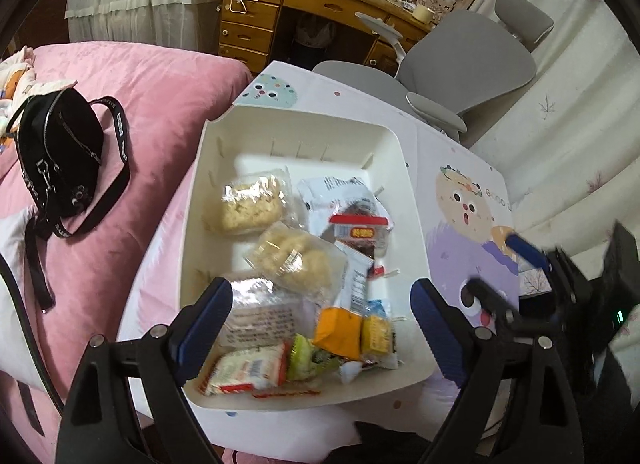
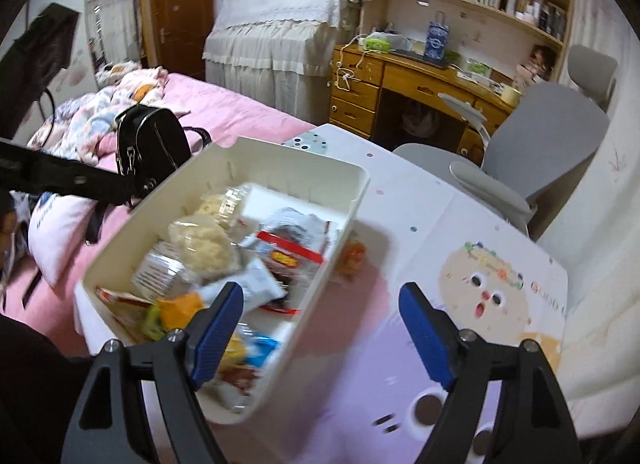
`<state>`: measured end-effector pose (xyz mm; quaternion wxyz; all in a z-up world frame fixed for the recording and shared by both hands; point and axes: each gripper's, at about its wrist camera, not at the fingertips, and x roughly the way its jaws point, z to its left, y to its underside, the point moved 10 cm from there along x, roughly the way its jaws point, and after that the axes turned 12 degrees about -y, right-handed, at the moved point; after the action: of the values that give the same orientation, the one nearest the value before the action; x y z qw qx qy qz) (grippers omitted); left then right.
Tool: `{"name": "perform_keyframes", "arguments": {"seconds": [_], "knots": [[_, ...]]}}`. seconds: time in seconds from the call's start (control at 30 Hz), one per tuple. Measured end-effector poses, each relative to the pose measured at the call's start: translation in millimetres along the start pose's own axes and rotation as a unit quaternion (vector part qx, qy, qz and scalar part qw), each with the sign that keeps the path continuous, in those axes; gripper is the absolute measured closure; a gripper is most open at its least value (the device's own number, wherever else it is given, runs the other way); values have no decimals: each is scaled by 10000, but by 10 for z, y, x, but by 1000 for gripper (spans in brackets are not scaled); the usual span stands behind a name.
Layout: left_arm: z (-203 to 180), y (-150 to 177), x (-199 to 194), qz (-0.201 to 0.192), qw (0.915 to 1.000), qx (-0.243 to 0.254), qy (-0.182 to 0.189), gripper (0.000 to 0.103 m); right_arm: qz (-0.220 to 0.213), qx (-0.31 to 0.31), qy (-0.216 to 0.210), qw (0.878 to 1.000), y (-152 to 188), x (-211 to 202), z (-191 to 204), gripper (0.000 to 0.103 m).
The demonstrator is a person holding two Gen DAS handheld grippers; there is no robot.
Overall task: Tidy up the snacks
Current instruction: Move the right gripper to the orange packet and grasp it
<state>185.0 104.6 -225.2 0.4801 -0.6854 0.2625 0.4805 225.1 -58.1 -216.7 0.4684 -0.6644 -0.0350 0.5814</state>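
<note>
A white plastic bin (image 1: 304, 131) full of wrapped snacks sits on a low table (image 1: 452, 167) printed with cartoon faces, beside a pink bed (image 1: 160, 103).

In the left wrist view, the left gripper (image 1: 322, 318) hangs above the bin's near end, its blue-padded fingers spread wide with nothing between them. Inside the bin, two clear packs of pale rice cakes (image 1: 252, 203) lie toward 11 o'clock, a red-lidded cup (image 1: 360, 227) sits near centre, and an orange packet (image 1: 338, 326) and a red-and-white packet (image 1: 248, 368) lie at 6 o'clock. The right gripper (image 1: 516, 264) shows at 3 o'clock over the table, blurred.

In the right wrist view, the right gripper (image 2: 320, 314) is also wide and empty, over the bin's right wall. A black backpack (image 2: 150, 141) rests on the bed at 10 o'clock; a grey chair (image 2: 536, 151) stands at 2 o'clock.
</note>
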Motion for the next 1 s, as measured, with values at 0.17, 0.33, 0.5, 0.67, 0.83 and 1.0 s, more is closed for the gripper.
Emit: {"name": "perform_keyframes", "arguments": {"seconds": [0.17,0.33,0.5,0.67,0.83,1.0], "knots": [[-219,84,-35,-138,9998,-128,4,13,59,-445,-136,9989,14,154,-370,22],[-292,197,38,23,9985,-159,-525,13,140,-796,-479,9956,30,434,-649,22],[-217,310,94,360,9948,-262,-916,13,288,-1037,-807,9909,73,831,-795,22],[-149,324,109,555,9901,-251,-1264,13,574,-1150,-1200,9844,168,1217,-808,22],[-107,308,154,688,9858,-229,-1514,13,631,-1142,-1487,9802,174,1433,-805,22],[-95,271,183,786,9843,-194,-1568,13,625,-1065,-1559,9800,123,1561,-832,22]]}}
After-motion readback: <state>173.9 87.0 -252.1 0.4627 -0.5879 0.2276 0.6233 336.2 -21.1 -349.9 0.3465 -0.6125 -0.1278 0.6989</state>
